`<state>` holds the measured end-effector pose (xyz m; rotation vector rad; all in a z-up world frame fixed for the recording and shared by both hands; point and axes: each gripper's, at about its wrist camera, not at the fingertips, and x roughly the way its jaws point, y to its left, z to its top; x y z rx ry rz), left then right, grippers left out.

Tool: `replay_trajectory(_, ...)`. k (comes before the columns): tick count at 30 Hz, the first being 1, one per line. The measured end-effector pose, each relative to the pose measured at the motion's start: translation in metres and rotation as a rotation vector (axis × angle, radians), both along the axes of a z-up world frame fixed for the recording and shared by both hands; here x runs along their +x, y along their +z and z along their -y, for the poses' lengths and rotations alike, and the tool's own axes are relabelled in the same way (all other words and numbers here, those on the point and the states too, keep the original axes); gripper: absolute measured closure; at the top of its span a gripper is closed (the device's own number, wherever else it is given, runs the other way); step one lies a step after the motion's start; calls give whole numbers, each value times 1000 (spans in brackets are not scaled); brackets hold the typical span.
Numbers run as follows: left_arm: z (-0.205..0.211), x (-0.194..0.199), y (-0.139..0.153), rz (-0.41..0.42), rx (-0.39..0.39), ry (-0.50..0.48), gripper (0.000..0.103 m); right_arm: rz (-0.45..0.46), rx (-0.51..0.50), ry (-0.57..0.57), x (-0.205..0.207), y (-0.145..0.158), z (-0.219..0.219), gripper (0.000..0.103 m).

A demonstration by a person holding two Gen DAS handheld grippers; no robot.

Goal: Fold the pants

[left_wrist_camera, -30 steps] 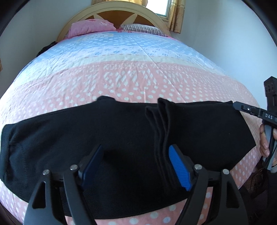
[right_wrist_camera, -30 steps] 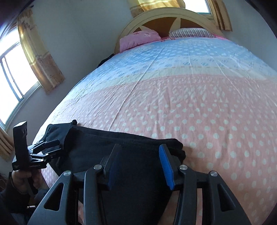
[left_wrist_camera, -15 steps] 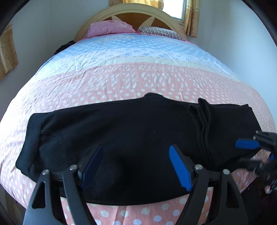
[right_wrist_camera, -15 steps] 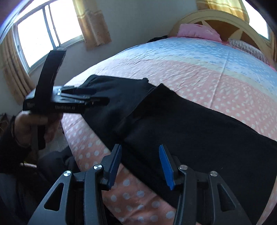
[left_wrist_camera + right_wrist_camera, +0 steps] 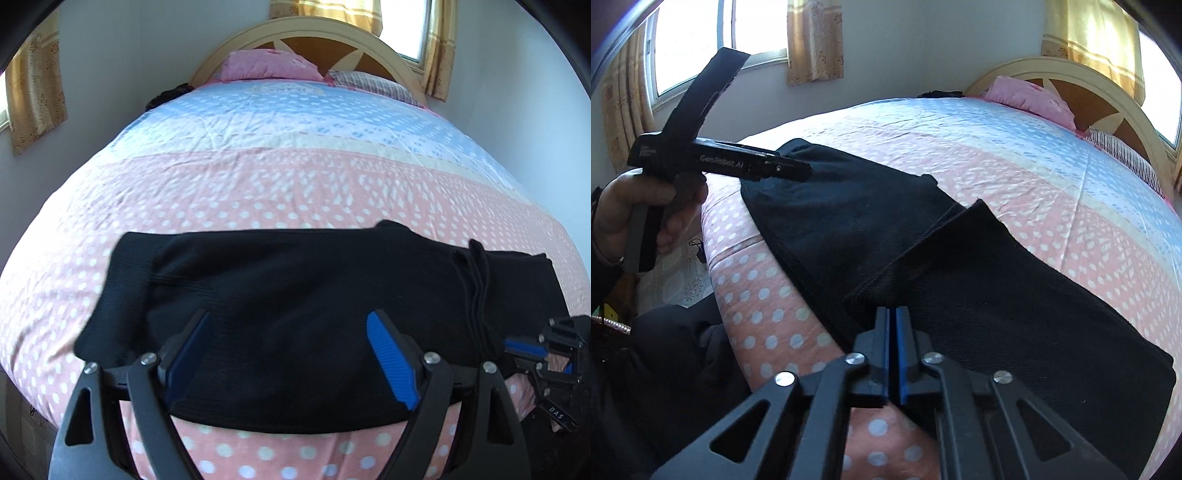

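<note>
Black pants [image 5: 295,277] lie crosswise on the near part of the bed, with one end folded over as a second layer [image 5: 997,295]. My left gripper [image 5: 288,315] hovers above the middle of the pants, jaws wide open and nothing between its pads. From the right wrist view it [image 5: 801,170] hangs over the far end of the pants, held by a hand [image 5: 646,210]. My right gripper [image 5: 892,310] is shut, its blue pads pinched together at the near edge of the pants where the folded layer ends. It also shows at the right edge [image 5: 517,350] of the left wrist view.
The pink and blue dotted bedspread [image 5: 295,166] runs back to a pink pillow [image 5: 269,66], a striped pillow [image 5: 369,83] and a wooden headboard [image 5: 306,37]. Curtained windows [image 5: 701,40] line the walls. The bed's front edge [image 5: 295,454] drops to a tiled floor [image 5: 683,273].
My right gripper swung round to the near edge of the pants and its jaws closed. My left gripper slid sideways along the pants toward their other end, staying open.
</note>
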<state>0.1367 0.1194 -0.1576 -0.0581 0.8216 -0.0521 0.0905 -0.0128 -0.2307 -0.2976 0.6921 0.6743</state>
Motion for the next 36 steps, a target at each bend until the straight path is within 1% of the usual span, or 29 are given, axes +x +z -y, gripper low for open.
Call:
replay_trajectory(3, -22, 0, 4, 11, 12, 46, 16, -3, 4, 14, -6, 2, 1, 100)
replay_trajectory(7, -54, 2, 7, 39, 55, 151, 16, -25, -17, 13, 0, -9, -3, 100)
replay_trajectory(9, -69, 3, 8, 54, 87, 206, 16, -16, -8, 17, -2, -8, -2, 100)
replay_trajectory(10, -75, 4, 8, 65, 105, 218, 15, -11, -8, 15, -3, -7, -2, 100)
replay_trajectory(12, -85, 6, 4, 81, 159, 253, 8, -6, -10, 22, -7, -5, -1, 96)
replay_trajectory(13, -92, 6, 1, 75, 171, 278, 7, -1, -3, 25, -9, -3, 0, 89)
replay_trajectory(14, -99, 8, -4, 64, 155, 289, 7, 5, 11, 27, -10, 0, 3, 78)
replay_trajectory(16, -115, 11, -16, 21, 74, 299, 7, 15, 54, 31, -12, 4, 8, 67)
replay_trajectory(19, -129, 13, -33, -25, -67, 289, 10, 28, 108, 18, -14, 10, 16, 67)
replay_trajectory(20, -130, 13, -35, -25, -89, 287, 10, 30, 121, 9, -13, 11, 18, 67)
replay_trajectory(23, -127, 12, -35, -5, -75, 268, 10, 24, 142, -13, -10, 12, 22, 67)
replay_trajectory(25, -128, 13, -38, 6, -85, 263, 10, 19, 152, -22, -10, 12, 25, 67)
replay_trajectory(26, -127, 10, -38, 9, -78, 258, 10, 19, 157, -25, -10, 12, 26, 67)
replay_trajectory(27, -125, 10, -38, 8, -62, 251, 13, 21, 160, -31, -10, 12, 26, 67)
replay_trajectory(28, -124, 10, -37, 7, -63, 240, 17, 21, 162, -35, -10, 12, 27, 67)
replay_trajectory(30, -120, 11, -34, -1, -94, 194, 43, 23, 166, -42, -10, 13, 30, 67)
replay_trajectory(32, -116, 13, -32, -10, -79, 180, 46, 25, 168, -52, -9, 13, 31, 67)
replay_trajectory(33, -116, 13, -32, -10, -87, 178, 48, 25, 170, -55, -9, 13, 32, 67)
replay_trajectory(36, -120, 14, -33, -7, -106, 170, 48, 26, 178, -62, -8, 13, 34, 67)
